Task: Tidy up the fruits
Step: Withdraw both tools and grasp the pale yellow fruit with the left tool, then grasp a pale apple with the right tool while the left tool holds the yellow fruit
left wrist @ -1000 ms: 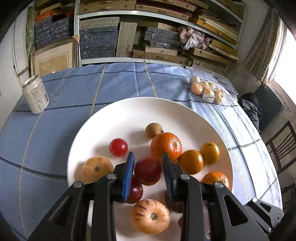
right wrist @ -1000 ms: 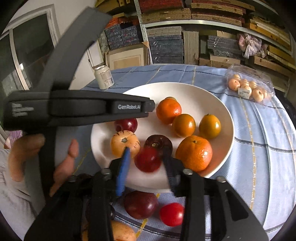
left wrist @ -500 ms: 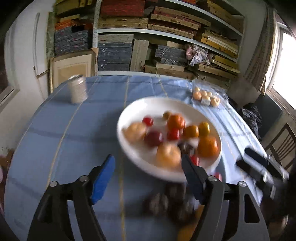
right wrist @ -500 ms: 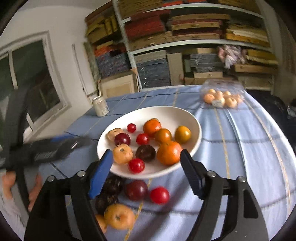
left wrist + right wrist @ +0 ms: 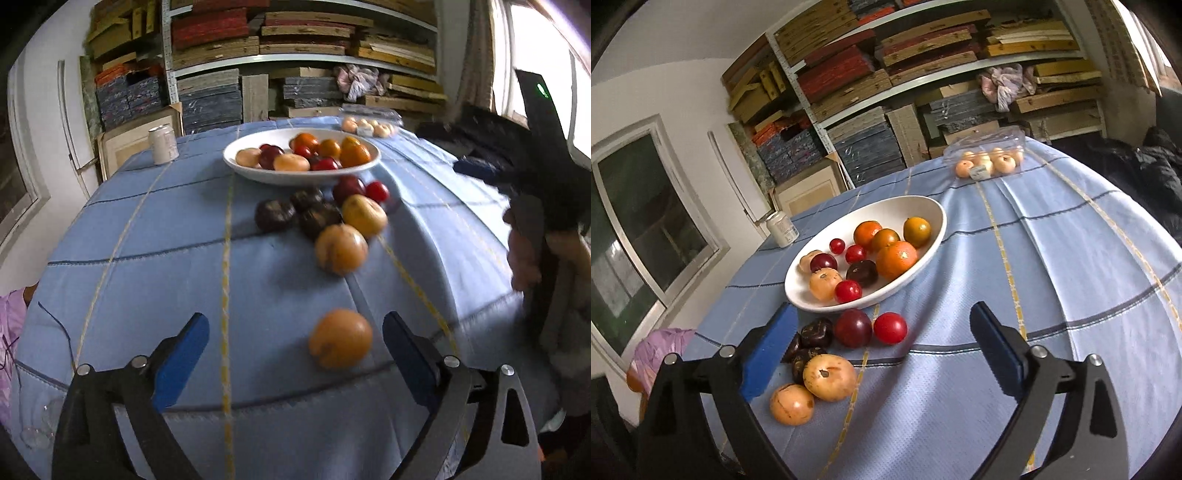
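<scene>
Fruits fill the white bowl (image 5: 923, 254) and spill over the blue tablecloth (image 5: 1052, 258); your left gripper (image 5: 295, 341) and right gripper (image 5: 882, 328) are both opening, gripping nothing.

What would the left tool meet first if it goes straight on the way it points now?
Probably the lone orange fruit on the cloth, which lies between the left tool's opening fingers, nearer the right one. Beyond it comes the cluster of fruit before the bowl. Depth is hard to judge here.

Board-stacked shelves (image 5: 923, 74), white wall (image 5: 683, 96), window (image 5: 639, 206)
</scene>
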The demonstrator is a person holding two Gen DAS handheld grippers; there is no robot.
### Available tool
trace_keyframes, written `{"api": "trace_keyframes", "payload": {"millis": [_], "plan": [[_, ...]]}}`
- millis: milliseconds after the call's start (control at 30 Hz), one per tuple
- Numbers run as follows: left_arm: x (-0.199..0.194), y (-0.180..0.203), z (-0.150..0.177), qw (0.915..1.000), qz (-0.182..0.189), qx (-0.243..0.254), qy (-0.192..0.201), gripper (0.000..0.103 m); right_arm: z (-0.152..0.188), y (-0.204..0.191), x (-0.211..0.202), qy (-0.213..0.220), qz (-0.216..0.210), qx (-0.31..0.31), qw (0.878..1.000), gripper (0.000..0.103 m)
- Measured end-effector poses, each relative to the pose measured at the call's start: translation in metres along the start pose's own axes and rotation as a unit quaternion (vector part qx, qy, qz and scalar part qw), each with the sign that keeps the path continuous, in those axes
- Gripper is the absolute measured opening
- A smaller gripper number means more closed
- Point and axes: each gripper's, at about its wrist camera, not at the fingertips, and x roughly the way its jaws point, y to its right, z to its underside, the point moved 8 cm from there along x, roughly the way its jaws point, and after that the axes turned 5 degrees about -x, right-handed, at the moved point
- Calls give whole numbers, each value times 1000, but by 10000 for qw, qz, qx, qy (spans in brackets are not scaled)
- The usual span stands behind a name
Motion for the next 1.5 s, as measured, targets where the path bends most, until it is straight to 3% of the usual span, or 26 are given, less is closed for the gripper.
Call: {"api": "trace_keyframes", "payload": {"millis": [167,567,667,800,867,1000,1133,1300,1433,1500], "plan": [[13,6,7,9997,-91,116,-206,96,0,1,2,-54,-39,61,10000,92],[23,14,7,9986,263,32,-456,94,2,-5,4,-138,-143,22,9998,93],[26,16,7,9981,345,-19,-519,84,2,-7,5,-156,-159,-17,9998,93],[33,16,11,9966,394,-58,-723,50,2,-8,5,-161,-168,-44,9997,93],[33,17,11,9967,410,-38,-702,50,2,-9,5,-160,-175,-54,9997,93],[32,19,12,9968,433,-5,-668,41,5,-15,6,-227,-262,-143,9993,93],[29,12,11,9970,450,-195,-594,40,14,-35,4,-309,-375,-602,9970,93],[19,-13,0,9971,195,-706,-211,40,37,-73,-7,-293,-475,-1536,9866,76],[23,-27,-4,9921,437,-1123,-355,40,67,-108,-6,-545,-609,-2409,9671,62],[21,-30,-7,9915,446,-1180,-326,40,71,-120,-8,-514,-700,-2644,9605,61]]}}
